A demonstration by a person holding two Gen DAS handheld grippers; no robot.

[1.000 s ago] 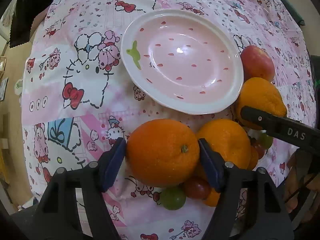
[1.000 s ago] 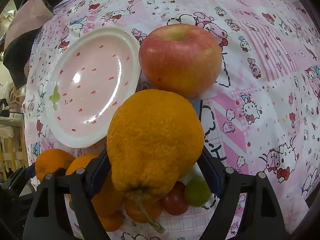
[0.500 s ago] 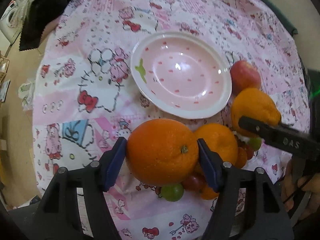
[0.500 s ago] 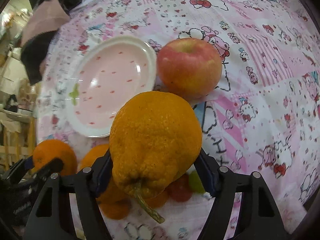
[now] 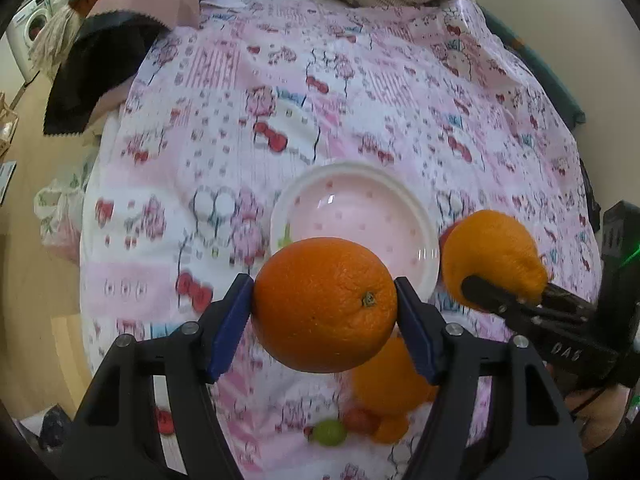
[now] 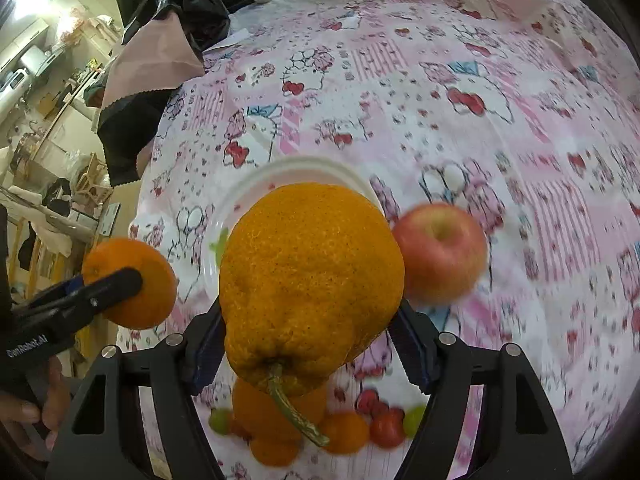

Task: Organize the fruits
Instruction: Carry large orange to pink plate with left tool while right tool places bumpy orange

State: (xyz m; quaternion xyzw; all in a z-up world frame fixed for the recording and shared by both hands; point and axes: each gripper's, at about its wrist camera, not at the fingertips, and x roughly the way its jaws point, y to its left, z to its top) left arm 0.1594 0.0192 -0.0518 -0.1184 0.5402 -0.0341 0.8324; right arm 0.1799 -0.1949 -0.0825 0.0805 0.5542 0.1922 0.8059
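My left gripper (image 5: 324,308) is shut on a smooth round orange (image 5: 325,304) and holds it high above the cloth, in front of the pink spotted plate (image 5: 356,184). My right gripper (image 6: 308,312) is shut on a bumpy, pear-shaped orange with a stem (image 6: 310,280), also lifted, over the plate's (image 6: 304,168) near edge. Each view shows the other gripper's fruit: the bumpy orange (image 5: 492,256) and the round orange (image 6: 132,280). A red apple (image 6: 440,252) lies on the cloth right of the plate.
Below the grippers lie another orange (image 5: 388,380), small mandarins (image 6: 344,432), cherry tomatoes (image 6: 386,426) and green grapes (image 5: 330,432). The pink Hello Kitty cloth (image 5: 360,80) covers the surface. Pink and black fabric (image 5: 104,60) hangs at the far left edge.
Both grippers have risen with their fruit. The plate, apple and the loose fruit now look smaller and farther below.
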